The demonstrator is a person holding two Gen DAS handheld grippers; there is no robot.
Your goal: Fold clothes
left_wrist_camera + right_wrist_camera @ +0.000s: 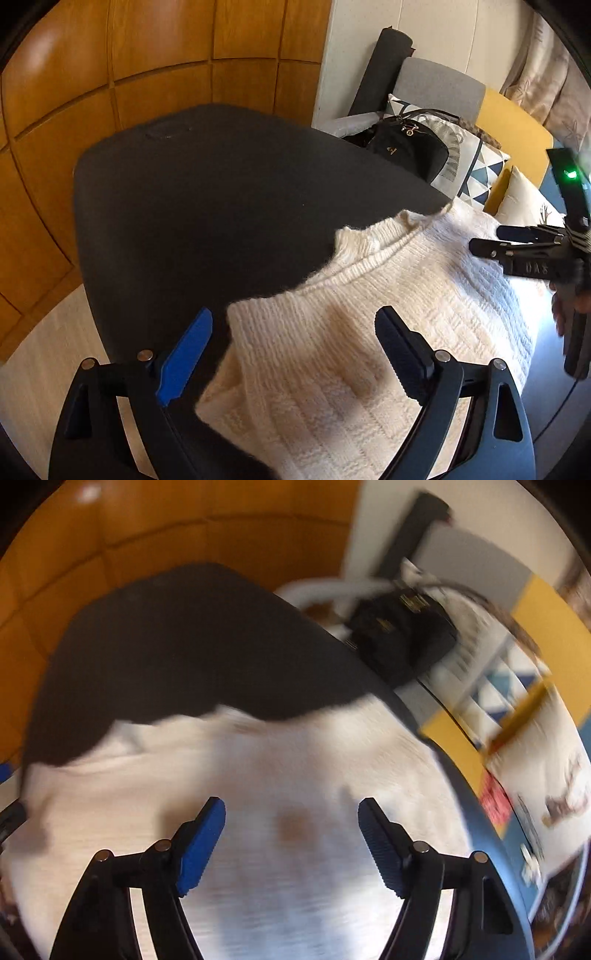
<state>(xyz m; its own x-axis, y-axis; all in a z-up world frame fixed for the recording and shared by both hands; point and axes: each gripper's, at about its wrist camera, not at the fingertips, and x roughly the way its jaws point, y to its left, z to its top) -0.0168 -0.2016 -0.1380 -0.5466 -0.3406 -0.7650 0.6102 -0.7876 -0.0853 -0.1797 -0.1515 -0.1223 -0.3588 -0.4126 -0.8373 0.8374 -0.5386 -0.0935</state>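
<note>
- Jaws: your left gripper (293, 354) stands with its jaws wide apart, poised over the near corner of the cream cable-knit sweater (388, 295); the knit shows between the blue pads (184, 360) but nothing is pinched. Your right gripper (291, 843) is likewise spread, empty, over the sweater's broad middle (258, 775).
- Garment: the sweater lies in a folded bundle on the dark grey padded tabletop (203, 203), ribbed collar toward the far side, its right portion reaching the table's edge.
- Surroundings: wooden wall panels (110, 74) stand behind the table; a black handbag (402, 147) and patterned cushions (476, 166) sit on the sofa beyond, well apart from the work.
- Step in hand, as judged: the bundle seems released, so the next fold or a tidying pass is due.
- Doing it well: bring each pad down on a single clean edge, taking all layers together; bulky knit slips and stretches, so lift both sides evenly and lay it flat rather than dragging.
- Caution: the right view is blurred; settle that hand before closing.
</note>
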